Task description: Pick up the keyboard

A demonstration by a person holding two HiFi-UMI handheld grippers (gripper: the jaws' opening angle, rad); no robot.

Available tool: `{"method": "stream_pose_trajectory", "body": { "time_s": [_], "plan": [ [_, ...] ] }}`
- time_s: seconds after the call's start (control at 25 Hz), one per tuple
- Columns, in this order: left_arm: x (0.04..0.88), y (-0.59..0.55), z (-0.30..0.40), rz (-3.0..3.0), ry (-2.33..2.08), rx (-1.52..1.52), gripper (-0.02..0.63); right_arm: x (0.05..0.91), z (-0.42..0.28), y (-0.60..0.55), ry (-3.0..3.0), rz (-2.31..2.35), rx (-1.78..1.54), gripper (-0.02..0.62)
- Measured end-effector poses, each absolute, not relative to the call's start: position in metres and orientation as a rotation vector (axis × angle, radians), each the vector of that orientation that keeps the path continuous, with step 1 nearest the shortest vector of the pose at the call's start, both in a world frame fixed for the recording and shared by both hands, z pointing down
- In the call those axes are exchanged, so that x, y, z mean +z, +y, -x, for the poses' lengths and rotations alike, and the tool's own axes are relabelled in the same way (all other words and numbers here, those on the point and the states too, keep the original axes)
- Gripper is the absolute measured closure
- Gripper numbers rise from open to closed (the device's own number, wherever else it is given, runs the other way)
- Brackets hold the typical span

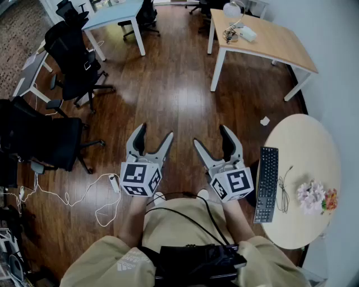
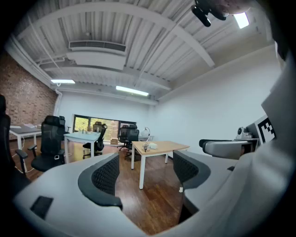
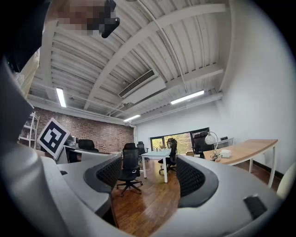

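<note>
A black keyboard lies near the left edge of a round pale table at the right of the head view, with a coiled cable beside it. My left gripper and right gripper are held side by side over the wooden floor, left of that table, both open with nothing between the jaws. In the left gripper view the left gripper looks across the room at a wooden desk. In the right gripper view the right gripper faces office chairs. The keyboard shows in neither gripper view.
A small bunch of flowers lies on the round table. A wooden desk with a lamp stands ahead. Black office chairs and a pale desk stand to the left. A white cable trails on the floor.
</note>
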State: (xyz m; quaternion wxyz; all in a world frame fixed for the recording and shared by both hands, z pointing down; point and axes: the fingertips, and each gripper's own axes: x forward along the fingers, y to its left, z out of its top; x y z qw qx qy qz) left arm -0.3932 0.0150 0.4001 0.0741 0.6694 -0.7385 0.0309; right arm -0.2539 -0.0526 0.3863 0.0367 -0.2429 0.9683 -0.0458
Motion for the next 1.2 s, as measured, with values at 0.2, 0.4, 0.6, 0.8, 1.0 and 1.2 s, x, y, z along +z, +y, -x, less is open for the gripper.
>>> {"method": "stream_pose_trajectory", "body": {
  "time_s": [0.2, 0.4, 0.6, 0.8, 1.0, 1.2],
  "plan": [
    [0.401, -0.005, 0.354, -2.056, -2.166, 0.107, 0.25, 0.385, 0.214, -0.064, 2.957, 0.781, -0.175, 0.221],
    [0.404, -0.037, 0.301, -2.155, -2.072, 0.13, 0.25, 0.391, 0.149, -0.09, 2.882, 0.958, -0.159, 0.221],
    [0.409, -0.074, 0.24, -2.253, -1.97, 0.164, 0.25, 0.396, 0.076, -0.114, 2.813, 1.118, -0.172, 0.221],
    [0.404, -0.108, 0.169, -2.412, -1.821, 0.197, 0.25, 0.399, 0.002, -0.131, 2.713, 1.311, -0.169, 0.222],
    [0.409, -0.132, 0.107, -2.547, -1.633, 0.253, 0.25, 0.409, -0.062, -0.137, 2.59, 1.521, -0.198, 0.222],
    [0.418, -0.159, 0.053, -2.674, -1.365, 0.284, 0.25, 0.427, -0.116, -0.133, 2.435, 1.772, -0.256, 0.222]
  ]
}}
